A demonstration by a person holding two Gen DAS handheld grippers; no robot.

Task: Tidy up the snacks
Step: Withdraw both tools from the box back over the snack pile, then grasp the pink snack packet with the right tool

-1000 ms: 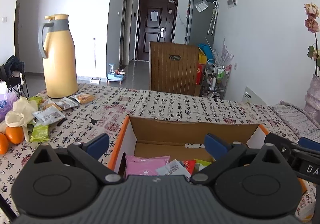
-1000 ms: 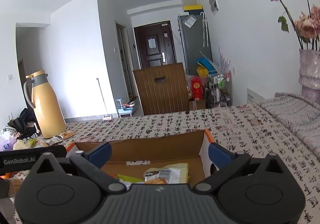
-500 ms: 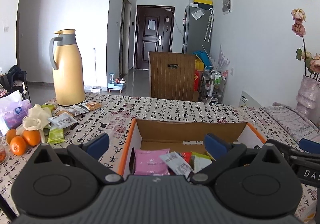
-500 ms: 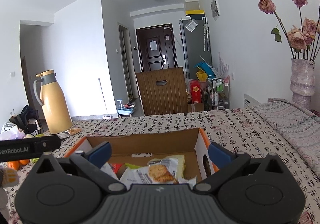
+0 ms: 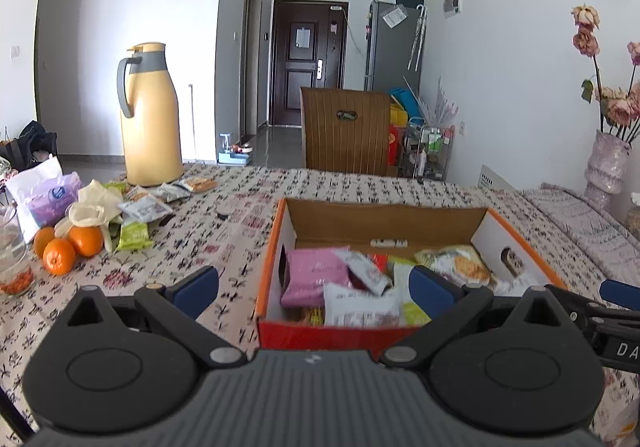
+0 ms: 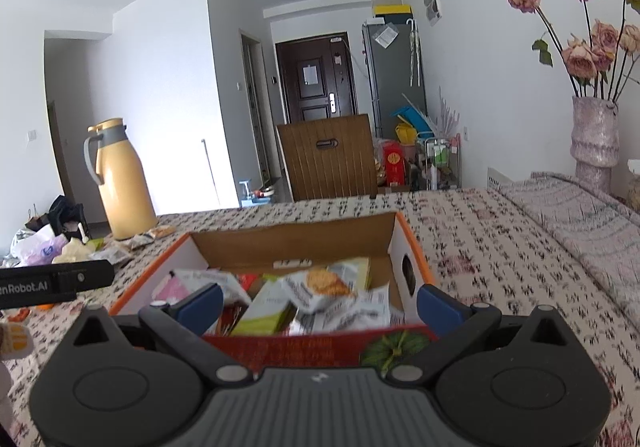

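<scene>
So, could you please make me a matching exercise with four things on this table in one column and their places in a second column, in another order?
Things:
1. pink snack packet
2. tall yellow thermos jug
3. three orange mandarins
4. pale pink ceramic vase

Places:
a. far right of the table, holding dried roses
b. inside the orange-rimmed cardboard box, at its left side
c. far left corner, standing upright behind loose snack packets
d. left side of the table, near the green packet

Pairs: 1-b, 2-c, 3-d, 4-a
</scene>
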